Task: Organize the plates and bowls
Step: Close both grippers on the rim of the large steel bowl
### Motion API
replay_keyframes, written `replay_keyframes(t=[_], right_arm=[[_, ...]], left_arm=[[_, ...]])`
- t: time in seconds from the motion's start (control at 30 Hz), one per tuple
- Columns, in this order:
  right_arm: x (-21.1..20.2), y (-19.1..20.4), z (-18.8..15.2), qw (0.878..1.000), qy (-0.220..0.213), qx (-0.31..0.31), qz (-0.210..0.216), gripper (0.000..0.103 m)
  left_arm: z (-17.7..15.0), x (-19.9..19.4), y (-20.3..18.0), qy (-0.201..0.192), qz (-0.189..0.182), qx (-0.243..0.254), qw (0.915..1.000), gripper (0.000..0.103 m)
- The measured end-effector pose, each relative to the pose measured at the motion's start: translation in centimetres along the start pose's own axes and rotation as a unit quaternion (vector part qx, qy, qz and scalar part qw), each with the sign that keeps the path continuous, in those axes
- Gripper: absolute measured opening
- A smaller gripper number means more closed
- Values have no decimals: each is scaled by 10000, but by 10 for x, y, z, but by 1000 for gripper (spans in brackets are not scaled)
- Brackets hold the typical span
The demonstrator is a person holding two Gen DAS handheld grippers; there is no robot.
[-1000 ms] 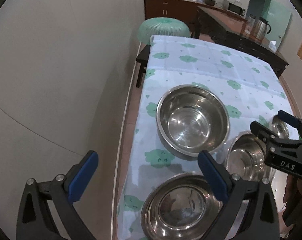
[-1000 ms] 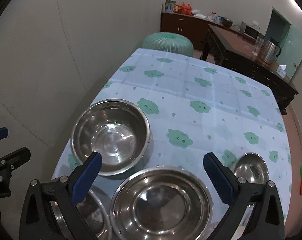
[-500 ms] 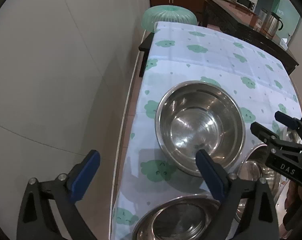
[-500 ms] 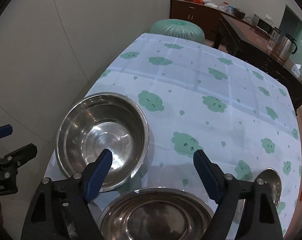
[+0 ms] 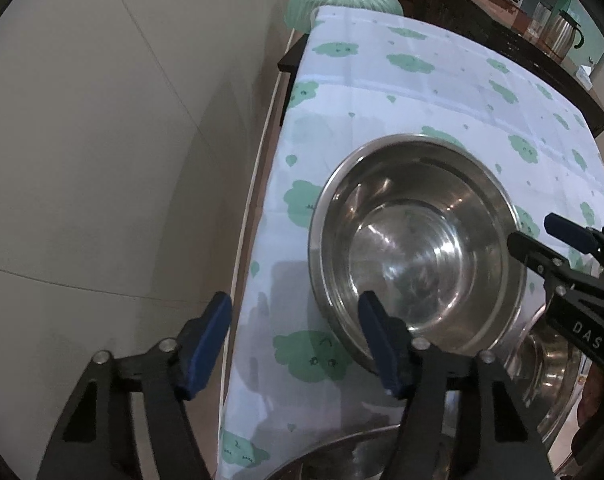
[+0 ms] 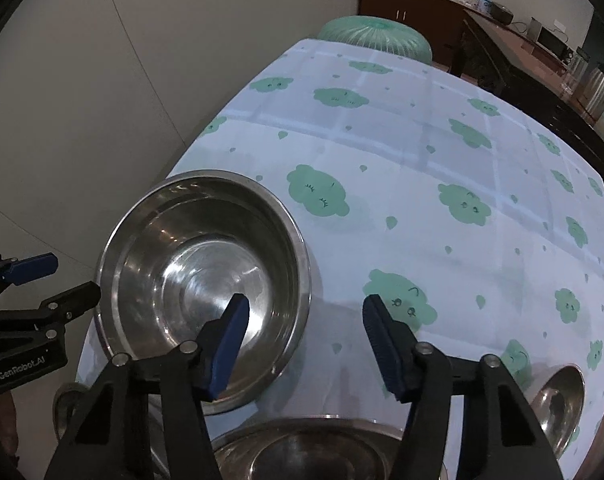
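Over the big steel bowl (image 5: 417, 248): both down closer, left gripper (image 5: 296, 338) and right gripper (image 6: 303, 338) closing across opposite rims, nothing pinched yet, two-handed lift likely.

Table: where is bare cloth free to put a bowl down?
Free: the wide cloth beyond and right of the big bowl, up to the far edge. Crowded: the near edge, with another bowl and a small bowl at right.

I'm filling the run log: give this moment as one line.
stage: approach | left gripper: closing, straddles large steel bowl near rim | right gripper: closing, straddles opposite rim | bowl on tablecloth
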State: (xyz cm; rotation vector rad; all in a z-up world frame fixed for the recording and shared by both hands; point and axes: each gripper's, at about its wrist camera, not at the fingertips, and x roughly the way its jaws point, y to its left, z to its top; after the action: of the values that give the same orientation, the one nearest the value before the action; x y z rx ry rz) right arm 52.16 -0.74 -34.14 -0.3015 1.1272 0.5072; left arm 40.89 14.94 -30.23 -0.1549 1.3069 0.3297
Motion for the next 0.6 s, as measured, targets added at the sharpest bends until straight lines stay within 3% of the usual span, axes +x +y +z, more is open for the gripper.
replay_keyframes(t=[0.17,0.27,0.47,0.6], right_arm=[[10,2,2,9999,126,-17,34,60],[16,1,3,9998,213,-11,60,52],[26,-2,3,9993,350,7,130,43],[30,-3,2,9987,456,29,236,31]], left_arm=[[4,8,-3,63,-26,31,10000,56],[7,10,-6,61,-23,87,9999,52],[9,21,-11,135,49,182,9997,34],[8,27,-14,226,-4,196,9996,23]])
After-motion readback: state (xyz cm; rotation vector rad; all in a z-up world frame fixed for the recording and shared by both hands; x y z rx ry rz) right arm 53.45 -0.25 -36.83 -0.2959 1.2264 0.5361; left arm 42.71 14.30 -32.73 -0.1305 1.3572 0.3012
